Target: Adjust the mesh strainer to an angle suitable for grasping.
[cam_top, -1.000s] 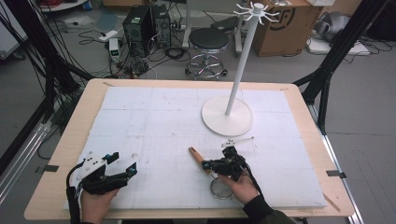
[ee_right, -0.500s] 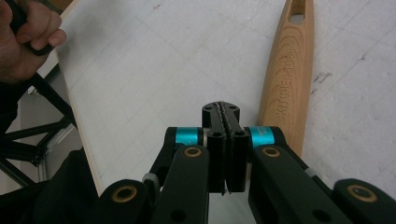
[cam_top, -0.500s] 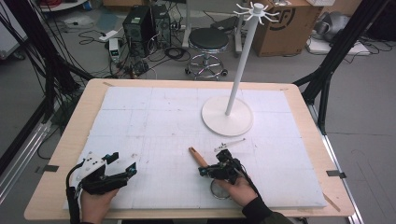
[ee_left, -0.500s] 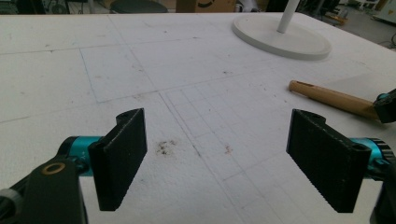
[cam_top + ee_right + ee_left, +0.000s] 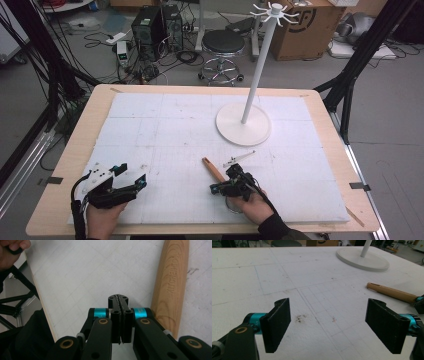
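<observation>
**Right gripper shut beside the wooden handle, left gripper wide and idle**

Right gripper point(image 5: 216, 189) sits near the front edge of the table point(image 5: 70, 165), held in the person's right hand point(image 5: 252, 205). In the right gripper view its two black jaws are pressed flat together, with a thin sliver of something metallic pinched in the seam between them; what that sliver belongs to cannot be told. Just beside the jaws lies a wooden handle point(image 5: 172, 282), stamped with the words KITCHEN TOOL, resting on the white mat point(image 5: 165, 130). From the high view the same handle point(image 5: 213, 169) points away from the gripper toward the middle of the mat, its near end running under the gripper. A round metal piece point(image 5: 232, 204) peeks out beneath the right hand, partly hidden.

A small thin metal piece point(image 5: 239, 158) lies on the mat just beyond the handle, between it and the round white base of the stand point(image 5: 243, 124), whose pole rises to a ring of hooks at the top.

Left gripper point(image 5: 131, 184) rests at the near left corner of the mat, well apart from the handle. Its jaws stand wide, with bare mat between them, as the left gripper view shows; the handle point(image 5: 392, 292) and the stand's base point(image 5: 362, 261) appear farther off to its right.
</observation>
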{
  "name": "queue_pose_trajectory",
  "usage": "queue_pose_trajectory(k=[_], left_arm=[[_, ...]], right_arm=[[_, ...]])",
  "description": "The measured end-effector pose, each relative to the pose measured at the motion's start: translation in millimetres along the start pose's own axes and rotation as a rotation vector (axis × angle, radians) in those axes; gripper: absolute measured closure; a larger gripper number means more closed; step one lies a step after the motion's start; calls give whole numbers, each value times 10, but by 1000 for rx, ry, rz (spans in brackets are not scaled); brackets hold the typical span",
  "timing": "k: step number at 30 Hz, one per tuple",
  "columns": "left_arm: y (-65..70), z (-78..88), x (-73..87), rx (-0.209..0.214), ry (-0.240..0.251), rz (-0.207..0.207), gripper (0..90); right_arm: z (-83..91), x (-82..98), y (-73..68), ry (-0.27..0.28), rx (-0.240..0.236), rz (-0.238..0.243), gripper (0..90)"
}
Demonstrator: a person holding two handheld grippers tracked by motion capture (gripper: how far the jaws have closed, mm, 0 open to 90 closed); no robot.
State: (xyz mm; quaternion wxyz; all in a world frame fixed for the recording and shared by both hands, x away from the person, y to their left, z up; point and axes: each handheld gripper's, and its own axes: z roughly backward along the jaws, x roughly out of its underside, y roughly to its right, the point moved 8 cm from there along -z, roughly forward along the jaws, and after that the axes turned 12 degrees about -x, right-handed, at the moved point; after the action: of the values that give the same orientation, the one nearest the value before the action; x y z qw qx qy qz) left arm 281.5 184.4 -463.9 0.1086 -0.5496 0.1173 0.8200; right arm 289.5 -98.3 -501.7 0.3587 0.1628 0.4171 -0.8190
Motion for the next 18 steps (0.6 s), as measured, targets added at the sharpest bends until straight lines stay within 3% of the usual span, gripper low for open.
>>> queue_pose_trajectory(k=[8,18], left_arm=[[-10,9,3,-3,0,-1,211],[-22,22,9,-8,0,2,212]], right_arm=[[-10,15,49,-30,27,-9,895],[49,47,63,-44,21,-24,895]])
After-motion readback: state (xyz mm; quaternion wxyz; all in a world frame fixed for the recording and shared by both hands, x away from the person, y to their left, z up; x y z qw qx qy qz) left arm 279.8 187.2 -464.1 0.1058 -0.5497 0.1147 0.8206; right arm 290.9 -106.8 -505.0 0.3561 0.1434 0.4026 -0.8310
